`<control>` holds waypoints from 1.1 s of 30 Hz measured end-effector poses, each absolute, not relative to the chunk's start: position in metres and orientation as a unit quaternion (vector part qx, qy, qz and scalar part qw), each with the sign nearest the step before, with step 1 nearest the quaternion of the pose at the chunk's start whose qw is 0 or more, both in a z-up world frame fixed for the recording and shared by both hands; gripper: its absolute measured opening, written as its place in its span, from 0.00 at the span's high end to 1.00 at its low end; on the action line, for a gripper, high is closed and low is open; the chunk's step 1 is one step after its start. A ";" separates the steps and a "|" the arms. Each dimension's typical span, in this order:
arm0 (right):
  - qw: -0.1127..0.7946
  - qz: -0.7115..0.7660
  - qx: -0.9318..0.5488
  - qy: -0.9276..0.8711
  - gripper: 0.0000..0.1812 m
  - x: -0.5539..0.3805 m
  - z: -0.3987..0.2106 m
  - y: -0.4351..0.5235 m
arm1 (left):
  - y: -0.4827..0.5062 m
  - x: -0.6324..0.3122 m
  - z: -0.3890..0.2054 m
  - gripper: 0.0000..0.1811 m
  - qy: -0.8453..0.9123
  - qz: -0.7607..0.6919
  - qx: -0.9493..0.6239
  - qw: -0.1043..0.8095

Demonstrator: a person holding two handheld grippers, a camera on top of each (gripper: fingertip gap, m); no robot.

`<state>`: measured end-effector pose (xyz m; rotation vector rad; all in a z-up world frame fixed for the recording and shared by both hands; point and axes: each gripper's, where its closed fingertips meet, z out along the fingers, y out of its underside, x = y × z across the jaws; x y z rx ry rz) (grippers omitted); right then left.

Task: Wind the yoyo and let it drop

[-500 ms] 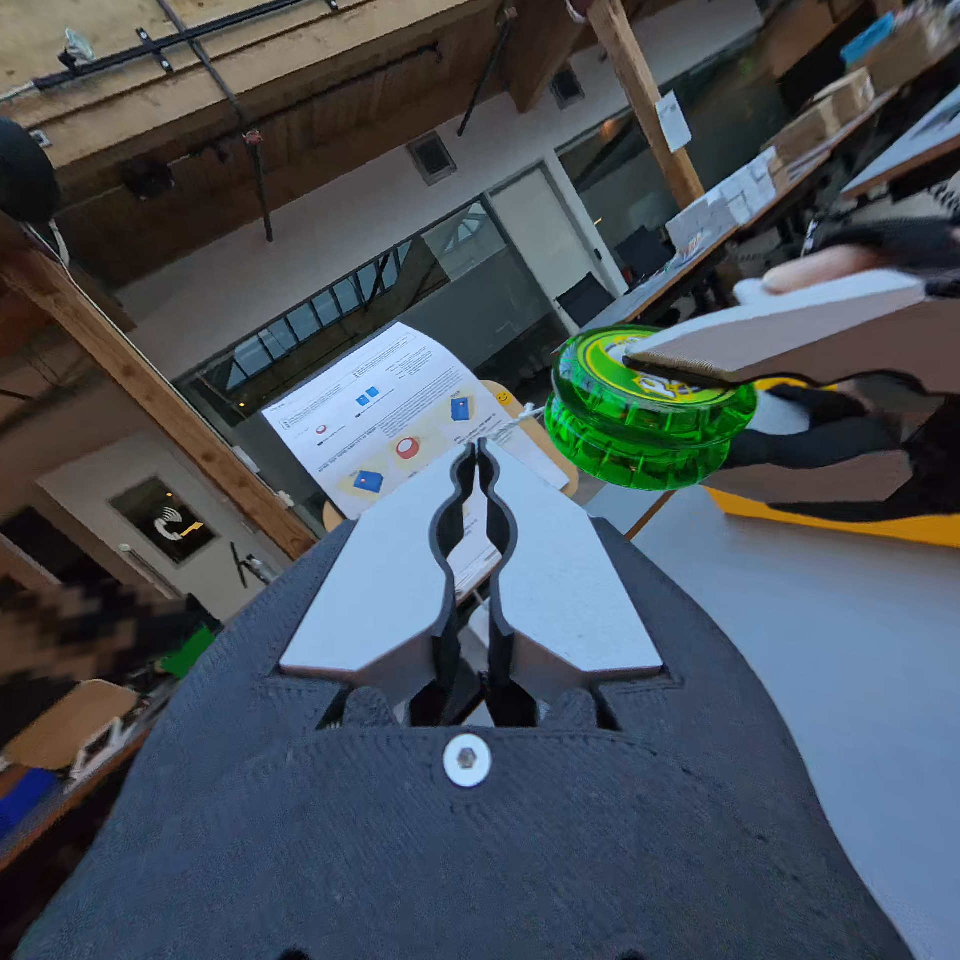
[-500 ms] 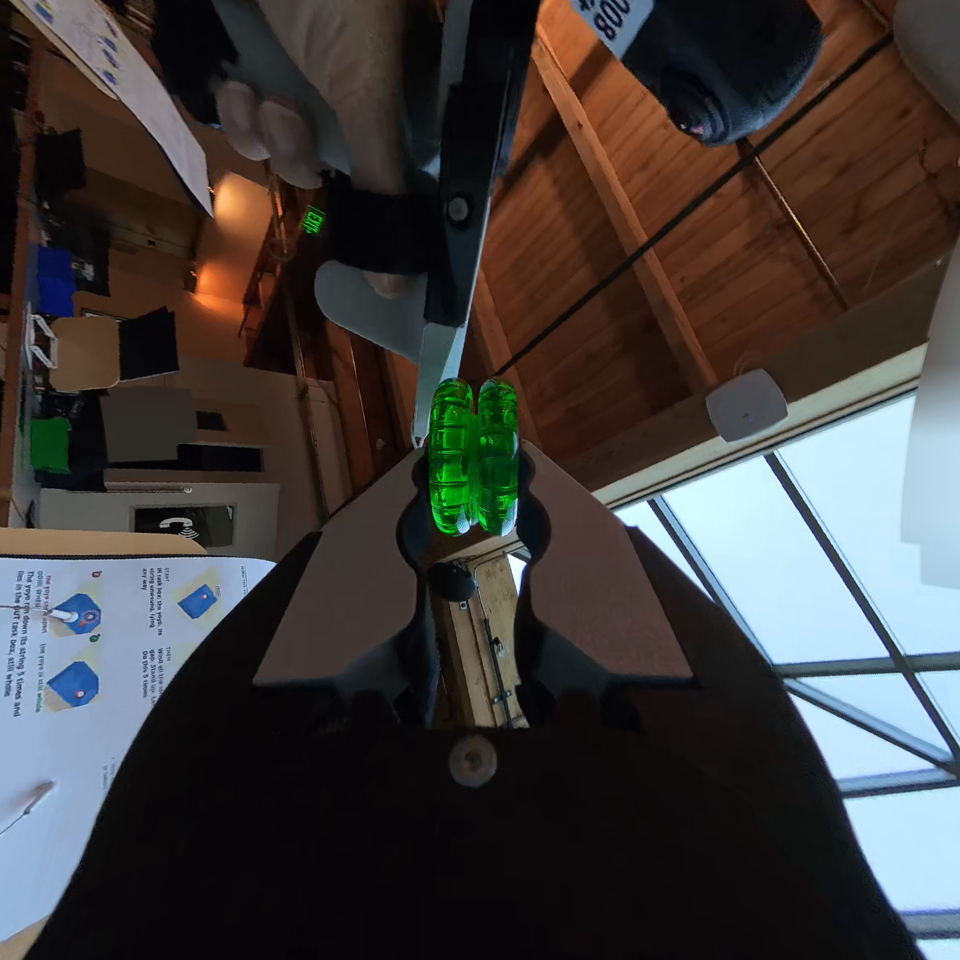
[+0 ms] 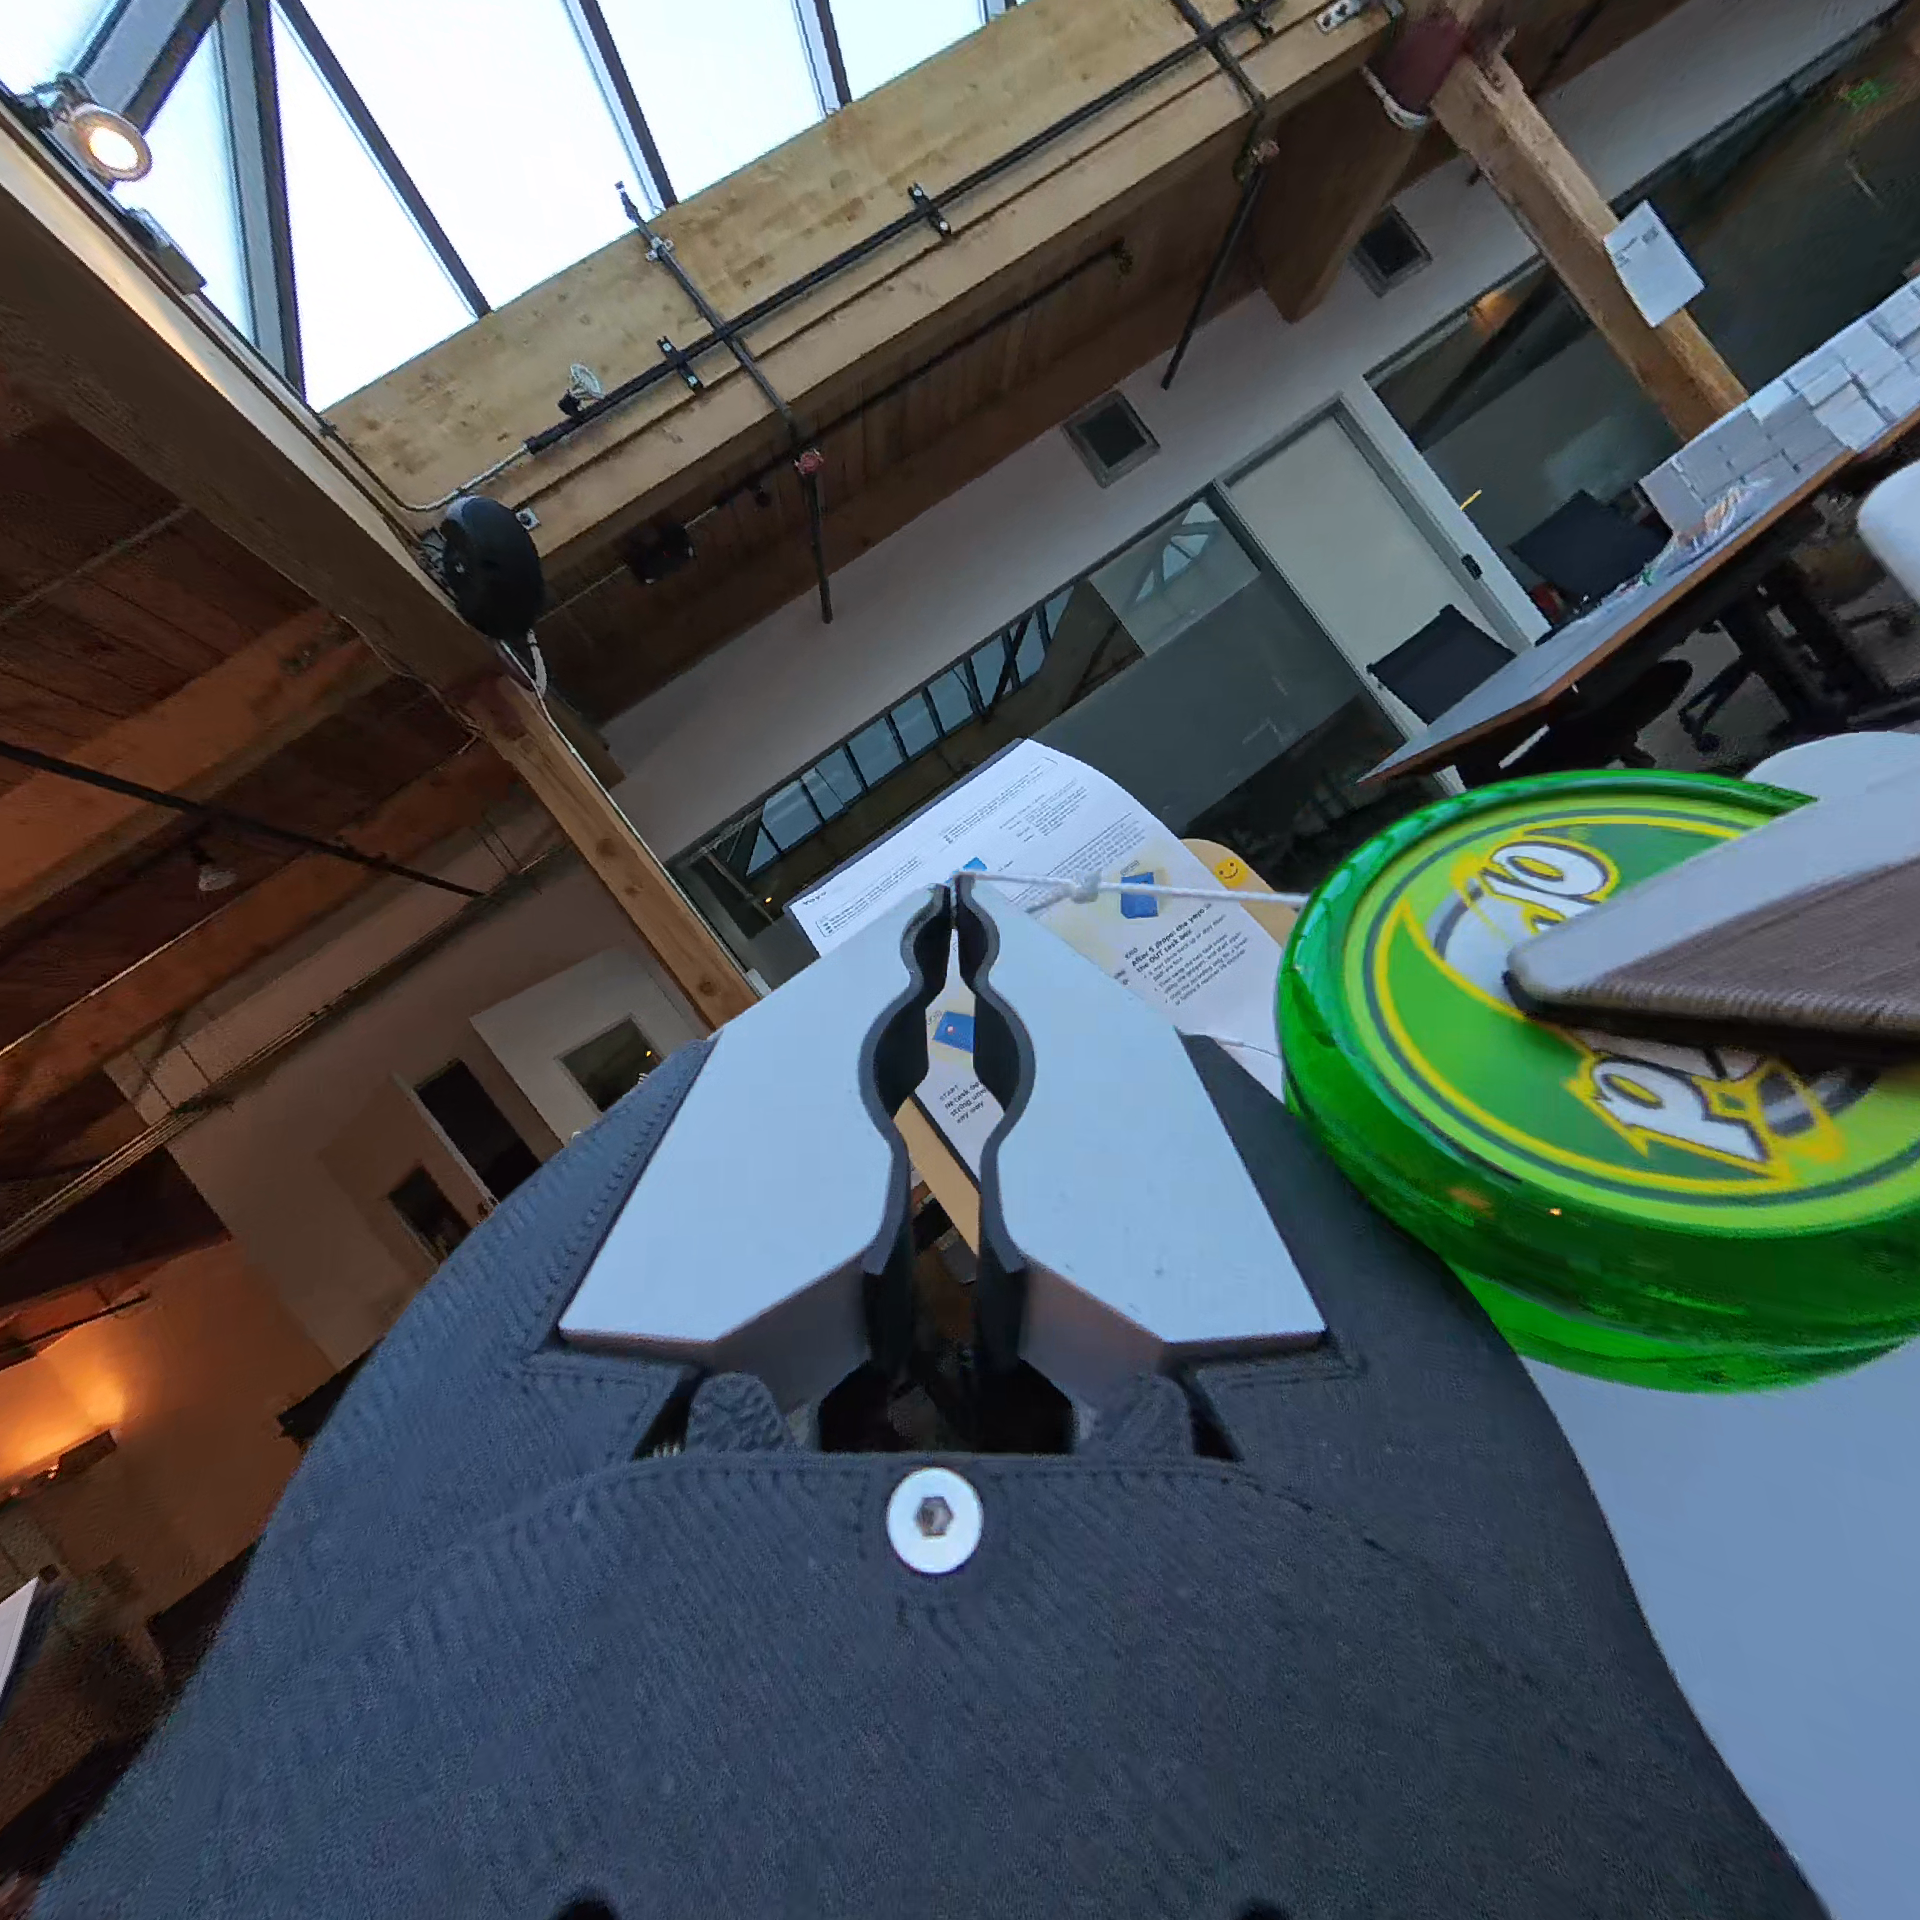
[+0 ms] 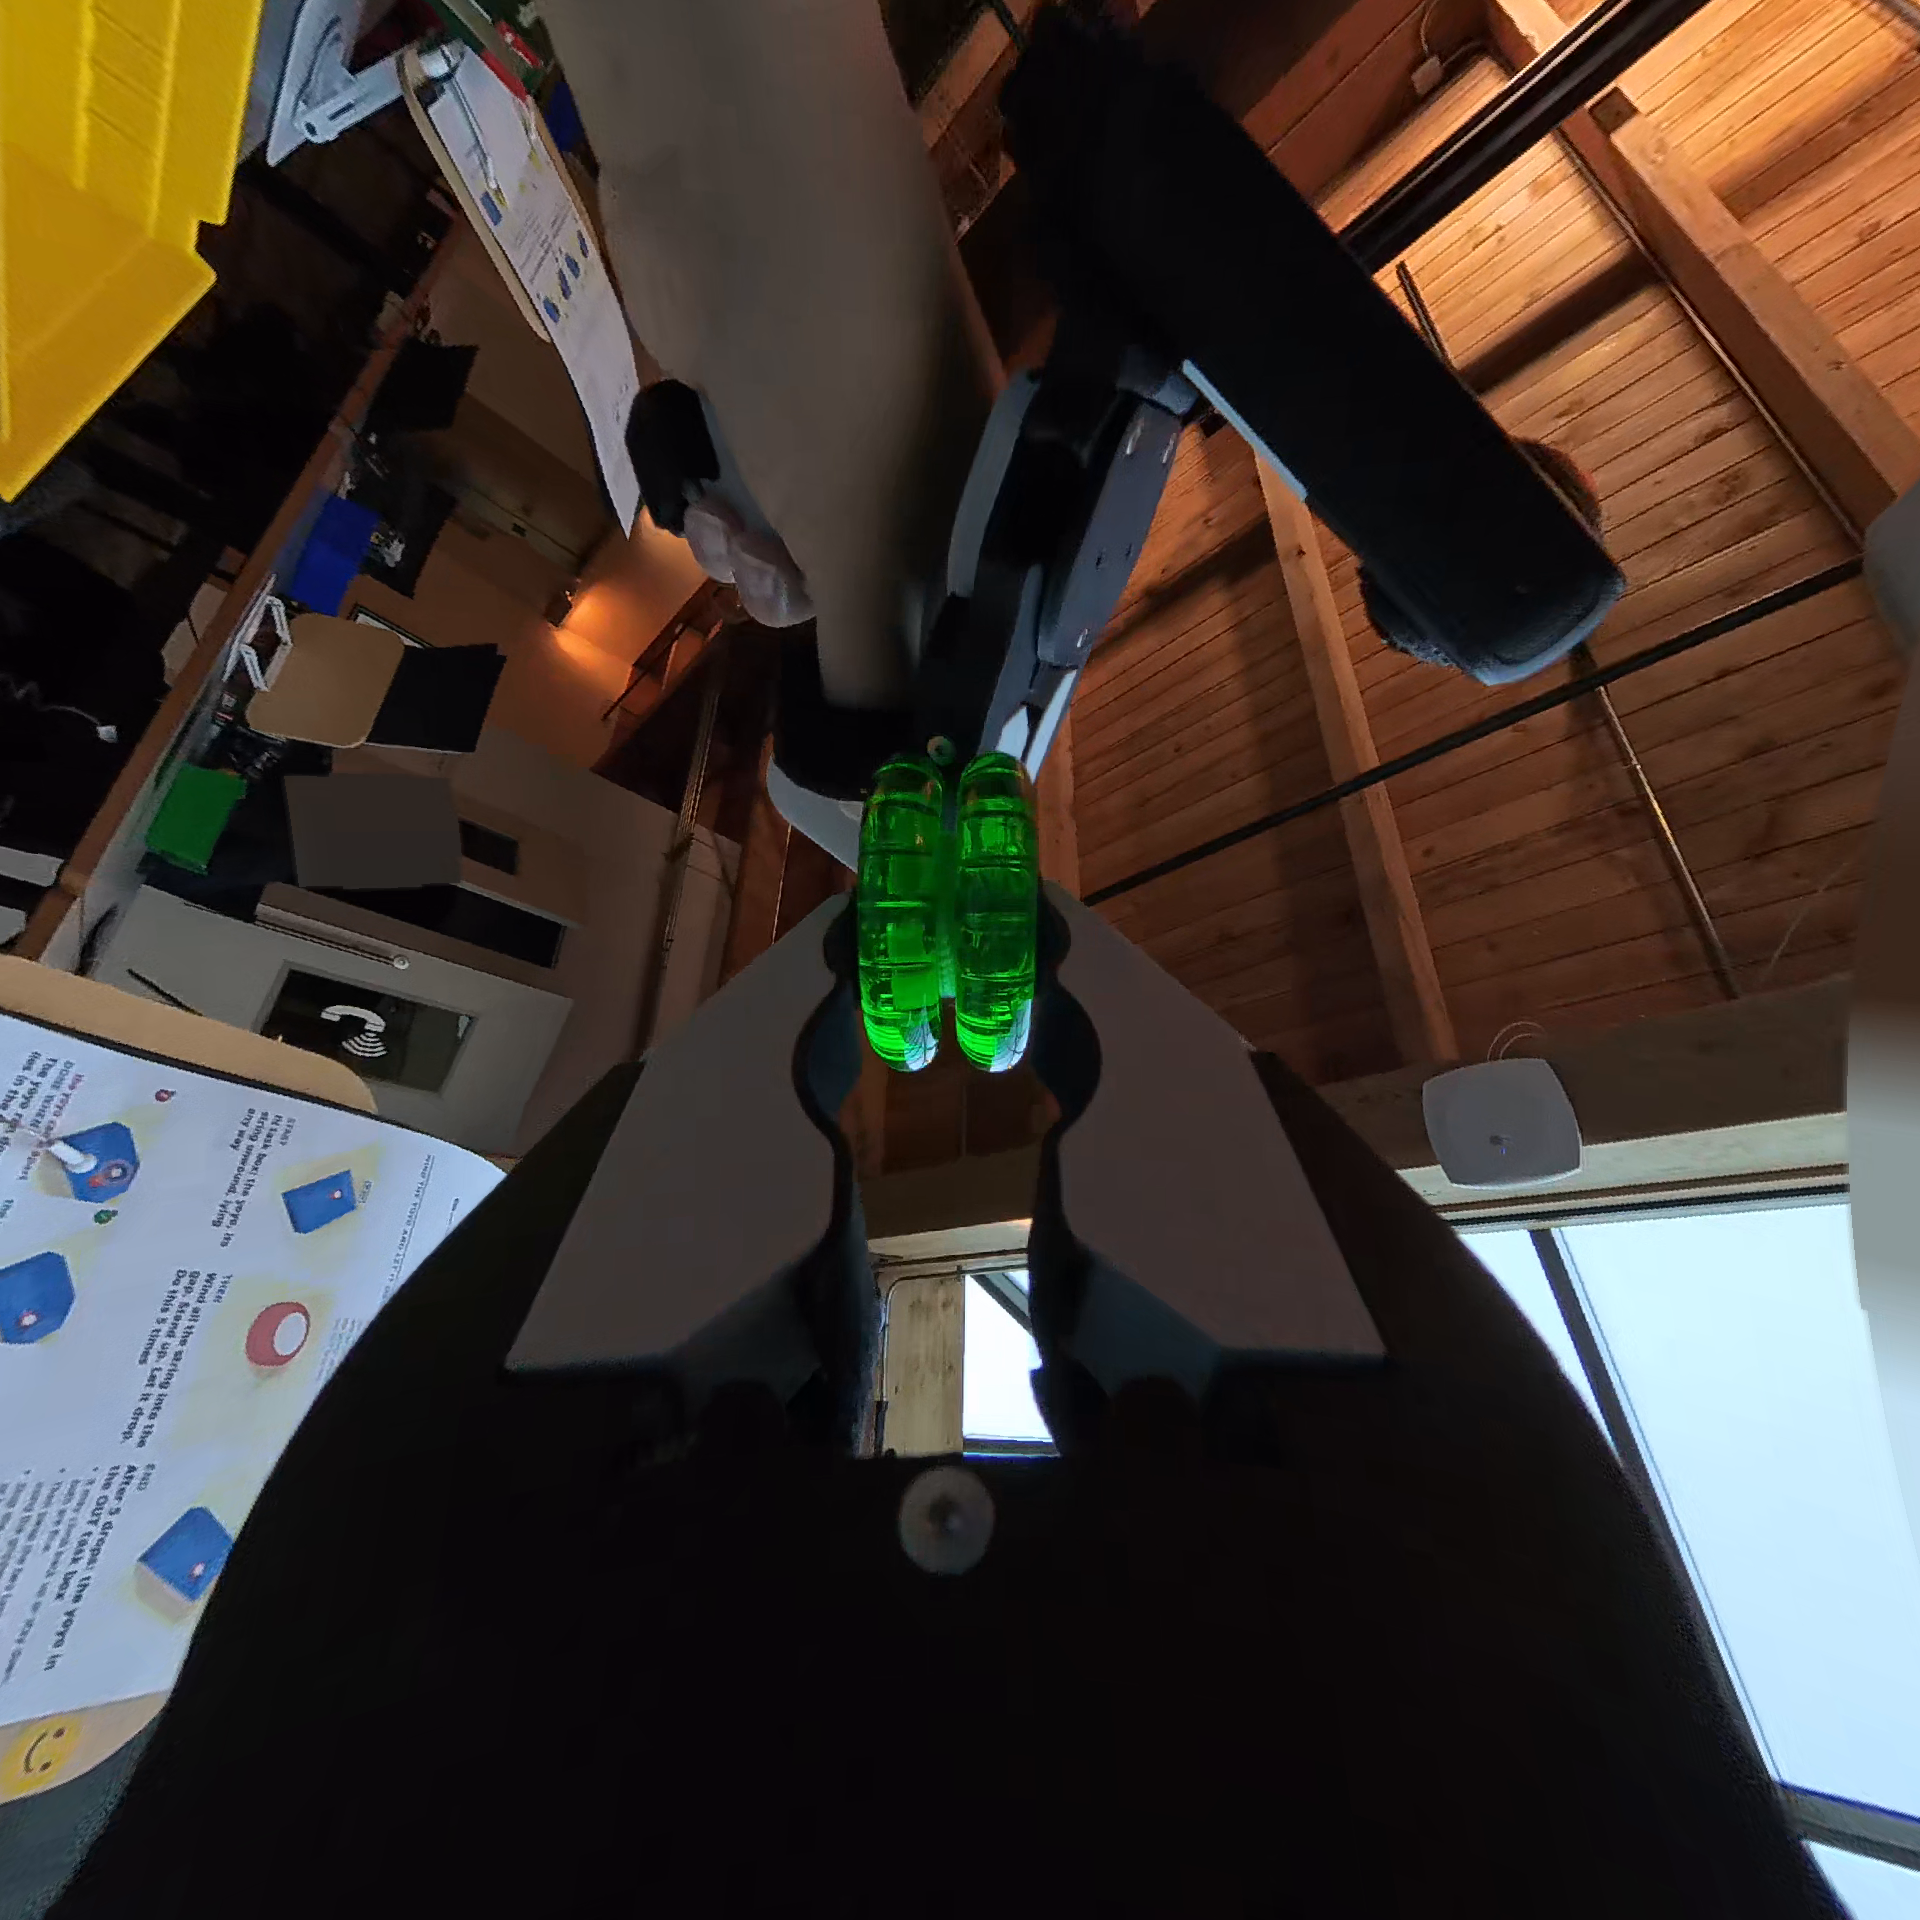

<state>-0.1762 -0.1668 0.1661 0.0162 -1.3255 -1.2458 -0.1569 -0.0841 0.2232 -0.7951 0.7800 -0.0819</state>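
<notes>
The right gripper clamped the yoyo by its faces, the left gripper pinched the taut string (knot near its tips), so winding probably needed steady tension into the groove.

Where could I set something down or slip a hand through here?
The grey surface under the yoyo, beside the dark body of the left claw, looks bare, likely good for setting down. Air left of that claw is open for a hand. Crowded: between that claw and the yoyo a white string runs, and the right claw clamps the yoyo.
</notes>
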 end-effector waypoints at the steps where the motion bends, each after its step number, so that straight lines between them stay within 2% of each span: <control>1: 0.614 -0.541 0.000 -0.576 0.85 -0.177 0.168 -0.167 | -0.085 -0.158 0.223 1.00 0.365 -0.047 -0.375 0.851; 11: 0.538 -0.559 0.036 -0.630 0.85 -0.190 0.182 -0.179 | -0.096 -0.183 0.228 1.00 0.270 -0.092 -0.324 0.902; 16: 0.490 -0.565 0.033 -0.663 0.85 -0.192 0.195 -0.174 | -0.103 -0.182 0.232 0.93 0.253 -0.124 -0.294 0.913; 22: 0.449 -0.574 0.046 -0.683 0.85 -0.191 0.201 -0.176 | -0.106 -0.183 0.235 0.92 0.242 -0.128 -0.273 0.922; 27: 0.452 -0.556 0.008 -0.697 0.85 -0.184 0.209 -0.176 | -0.114 -0.183 0.236 0.94 0.238 -0.141 -0.255 0.927; 33: 0.511 -0.466 -0.076 -0.719 0.85 -0.180 0.213 -0.178 | -0.128 -0.190 0.242 0.94 0.224 -0.211 -0.232 0.923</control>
